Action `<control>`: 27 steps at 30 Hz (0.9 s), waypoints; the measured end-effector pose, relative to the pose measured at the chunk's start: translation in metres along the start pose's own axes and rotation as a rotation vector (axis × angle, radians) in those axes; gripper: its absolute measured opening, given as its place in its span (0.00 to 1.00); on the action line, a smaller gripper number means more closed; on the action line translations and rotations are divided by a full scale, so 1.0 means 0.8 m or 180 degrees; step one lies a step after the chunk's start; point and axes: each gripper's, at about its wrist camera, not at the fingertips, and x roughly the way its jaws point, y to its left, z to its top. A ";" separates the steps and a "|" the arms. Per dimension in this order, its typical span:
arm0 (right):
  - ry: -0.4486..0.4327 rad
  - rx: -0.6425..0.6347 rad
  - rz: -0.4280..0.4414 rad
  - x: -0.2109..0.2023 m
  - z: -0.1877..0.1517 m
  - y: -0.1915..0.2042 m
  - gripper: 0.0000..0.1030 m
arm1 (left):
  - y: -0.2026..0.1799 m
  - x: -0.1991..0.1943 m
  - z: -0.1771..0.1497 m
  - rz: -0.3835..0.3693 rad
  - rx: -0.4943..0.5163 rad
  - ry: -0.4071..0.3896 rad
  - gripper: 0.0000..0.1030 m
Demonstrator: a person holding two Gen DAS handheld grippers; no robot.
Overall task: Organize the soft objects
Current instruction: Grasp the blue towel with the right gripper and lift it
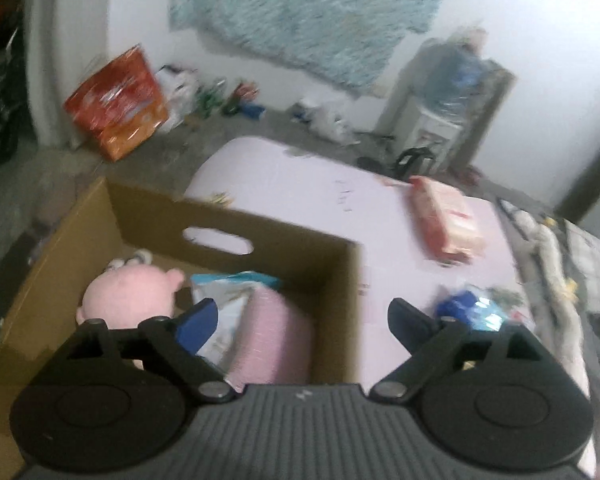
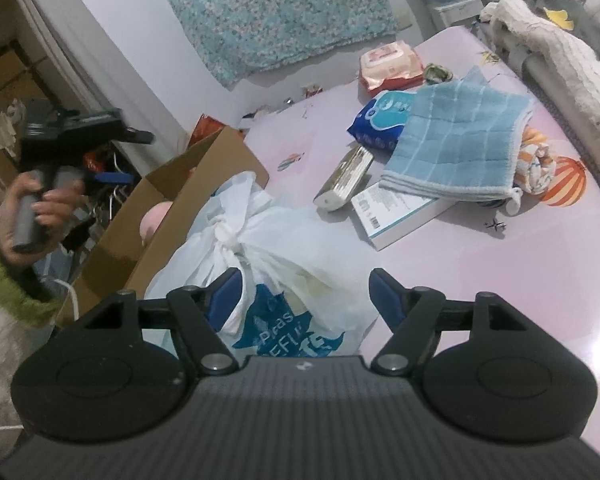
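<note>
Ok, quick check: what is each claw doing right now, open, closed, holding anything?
Left claw: open, empty, over the cardboard box.
Right claw: open, empty, fingers either side of the white plastic bag.

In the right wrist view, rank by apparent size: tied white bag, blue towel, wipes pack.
1. tied white bag, though it sits nearest the camera, so it is partly inflated
2. blue towel
3. wipes pack, farthest away

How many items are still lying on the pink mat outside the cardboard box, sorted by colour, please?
Blue: 2, towel and blue packet
White: 2, tied plastic bag and flat box
Pink-orange: 1, wipes pack
Orange-striped: 1, rolled cloth
Beige: 1, tissue pack
Total: 7
</note>
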 end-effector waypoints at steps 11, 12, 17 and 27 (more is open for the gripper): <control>-0.0754 -0.0110 -0.0467 -0.033 0.057 -0.075 0.82 | -0.138 -0.070 -0.085 -0.0355 0.0693 -0.0130 0.97; -0.0802 -0.0020 -0.0486 -0.029 0.068 -0.093 0.82 | -0.146 -0.069 -0.097 -0.0372 0.0700 -0.0152 0.97; -0.0773 0.0356 -0.0506 0.022 0.121 -0.169 0.82 | -0.175 -0.055 -0.148 -0.0415 0.0566 -0.0193 0.95; -0.0181 0.0860 -0.0185 0.122 0.167 -0.255 0.32 | -0.185 -0.057 -0.204 -0.0384 0.0678 -0.0277 0.94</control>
